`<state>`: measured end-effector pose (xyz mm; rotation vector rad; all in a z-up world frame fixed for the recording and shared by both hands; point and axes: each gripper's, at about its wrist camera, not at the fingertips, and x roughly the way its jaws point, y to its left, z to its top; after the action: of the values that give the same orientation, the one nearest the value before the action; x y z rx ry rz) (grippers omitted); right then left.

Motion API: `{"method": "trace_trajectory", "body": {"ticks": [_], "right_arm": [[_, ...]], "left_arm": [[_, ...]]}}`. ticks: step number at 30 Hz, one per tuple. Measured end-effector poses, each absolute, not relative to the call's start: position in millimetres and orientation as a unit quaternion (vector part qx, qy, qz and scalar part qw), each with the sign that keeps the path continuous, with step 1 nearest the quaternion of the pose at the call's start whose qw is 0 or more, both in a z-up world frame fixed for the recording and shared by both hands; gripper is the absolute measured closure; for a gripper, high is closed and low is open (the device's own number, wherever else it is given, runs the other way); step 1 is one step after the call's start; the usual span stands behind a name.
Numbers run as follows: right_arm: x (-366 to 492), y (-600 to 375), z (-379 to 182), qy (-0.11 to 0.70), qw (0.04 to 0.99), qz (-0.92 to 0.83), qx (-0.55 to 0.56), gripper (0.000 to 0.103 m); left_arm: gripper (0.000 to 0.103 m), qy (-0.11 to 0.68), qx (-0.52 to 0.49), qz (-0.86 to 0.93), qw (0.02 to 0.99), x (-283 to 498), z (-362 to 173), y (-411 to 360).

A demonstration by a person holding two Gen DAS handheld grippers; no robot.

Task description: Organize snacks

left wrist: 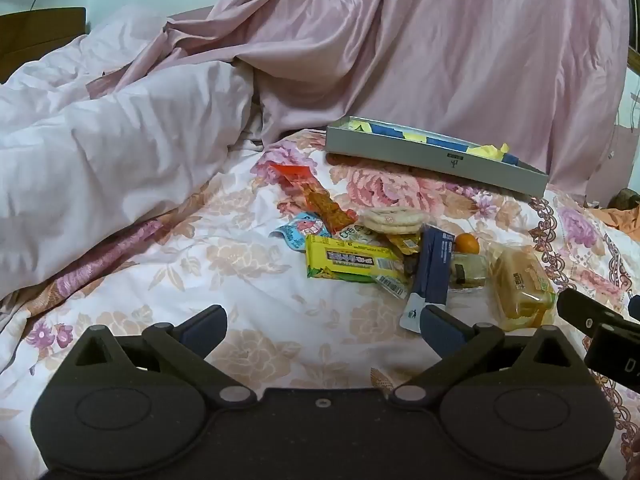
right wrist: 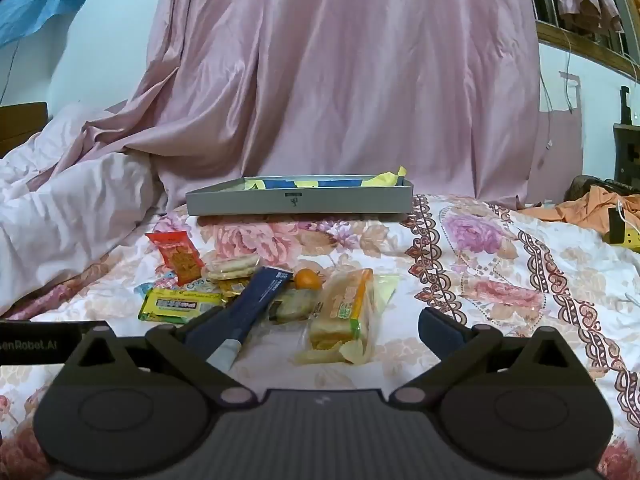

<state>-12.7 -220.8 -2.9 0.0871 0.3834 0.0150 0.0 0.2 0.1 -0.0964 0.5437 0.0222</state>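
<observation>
A heap of snacks lies on the floral bedsheet: a yellow-green bar (left wrist: 352,261) (right wrist: 180,304), a red packet (left wrist: 308,192) (right wrist: 178,255), round crackers (left wrist: 394,219) (right wrist: 232,266), a dark blue pack (left wrist: 434,268) (right wrist: 256,296), a small orange (left wrist: 467,243) (right wrist: 307,279) and a wrapped sandwich bread (left wrist: 520,284) (right wrist: 344,312). Behind them sits a grey box (left wrist: 436,160) (right wrist: 300,202) lined with blue and yellow. My left gripper (left wrist: 322,322) hovers open, short of the heap. My right gripper (right wrist: 320,326) is open too, with the bread just ahead between its fingers, untouched.
A crumpled pink quilt (left wrist: 120,152) (right wrist: 60,216) rises on the left. A pink curtain (left wrist: 440,48) (right wrist: 340,80) hangs behind the box. Orange cloth (right wrist: 588,208) and a yellow object (right wrist: 624,234) lie at the far right. The right gripper's body (left wrist: 600,328) shows at the left view's edge.
</observation>
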Motion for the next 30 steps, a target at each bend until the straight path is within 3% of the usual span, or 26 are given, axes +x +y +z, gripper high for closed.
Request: {"method": "trace_trajectory", "body": {"ticks": [30], "right_arm": [[-15.2,-220.6,-2.0,0.188,0.981,0.008,0.040,0.000]], "left_arm": [[0.001,0.266,-0.045,0.012,0.963,-0.1,0.0,0.1]]}}
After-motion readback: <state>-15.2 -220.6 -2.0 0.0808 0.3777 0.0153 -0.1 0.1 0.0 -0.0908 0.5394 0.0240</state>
